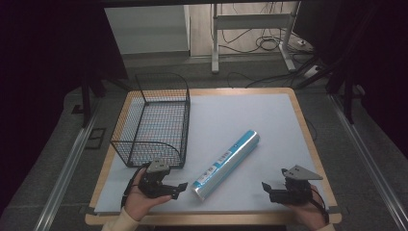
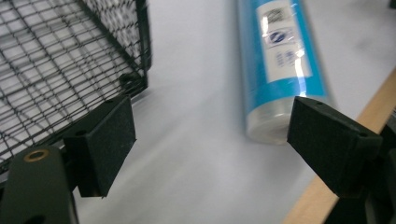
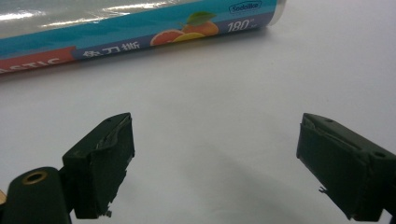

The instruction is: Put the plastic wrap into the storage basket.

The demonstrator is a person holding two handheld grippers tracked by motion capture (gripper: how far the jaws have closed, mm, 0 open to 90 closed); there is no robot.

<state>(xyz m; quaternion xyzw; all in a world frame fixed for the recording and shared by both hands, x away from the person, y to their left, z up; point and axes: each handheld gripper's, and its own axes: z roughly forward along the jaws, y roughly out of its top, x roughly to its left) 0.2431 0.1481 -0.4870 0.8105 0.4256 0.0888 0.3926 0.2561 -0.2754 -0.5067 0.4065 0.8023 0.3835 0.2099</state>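
Note:
A blue and clear roll of plastic wrap (image 1: 226,164) lies diagonally on the pale mat, near the front middle of the table. The roll (image 2: 275,70) has a white label and its near end faces my left gripper. My left gripper (image 1: 177,188) rests open near the front left, just left of the roll's near end, with nothing between its jaws. My left gripper (image 2: 210,149) has the basket corner to one side and the roll to the other. My right gripper (image 1: 267,190) is open at the front right, apart from the roll (image 3: 140,25). My right gripper (image 3: 215,163) holds nothing.
A black wire basket (image 1: 153,120) stands on the left half of the mat, and its near corner (image 2: 130,79) is close to my left gripper. The table's wooden edge (image 2: 327,186) runs just past the roll's end. Cables and a white frame (image 1: 250,29) lie on the floor behind.

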